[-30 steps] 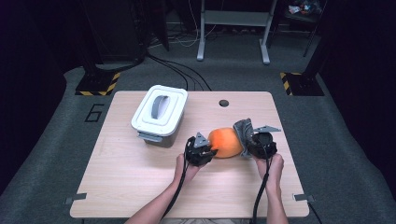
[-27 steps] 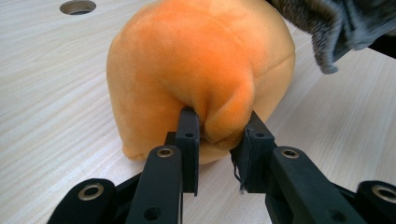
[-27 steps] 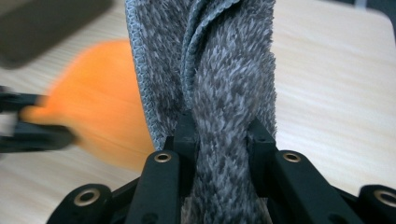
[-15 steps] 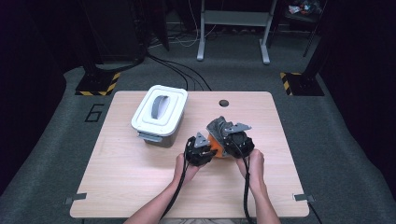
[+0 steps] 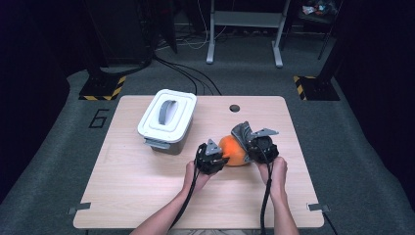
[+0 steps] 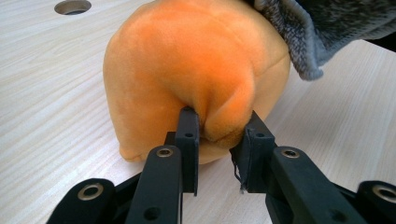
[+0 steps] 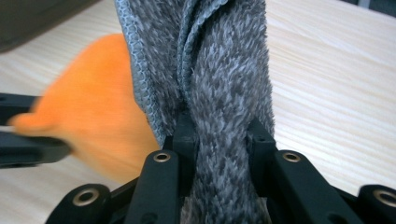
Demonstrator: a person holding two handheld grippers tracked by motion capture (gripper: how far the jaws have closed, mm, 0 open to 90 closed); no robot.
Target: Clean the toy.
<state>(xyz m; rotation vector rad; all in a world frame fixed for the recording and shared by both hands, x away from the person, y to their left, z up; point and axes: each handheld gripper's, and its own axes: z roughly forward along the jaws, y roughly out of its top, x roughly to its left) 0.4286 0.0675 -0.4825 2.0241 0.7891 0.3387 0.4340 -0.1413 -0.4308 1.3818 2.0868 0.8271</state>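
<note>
One rounded orange plush toy, soft, dented

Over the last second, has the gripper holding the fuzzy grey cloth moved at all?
Yes. The right gripper with the grey cloth swung left toward the white lidded box, then back right, ending slightly nearer it.

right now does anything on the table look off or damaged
Nothing looks damaged or spilled. The orange plush toy is dented where the left gripper pinches a fold of it, and the right gripper bunches a grey cloth against the toy. The white lidded box sits closed and level.
</note>
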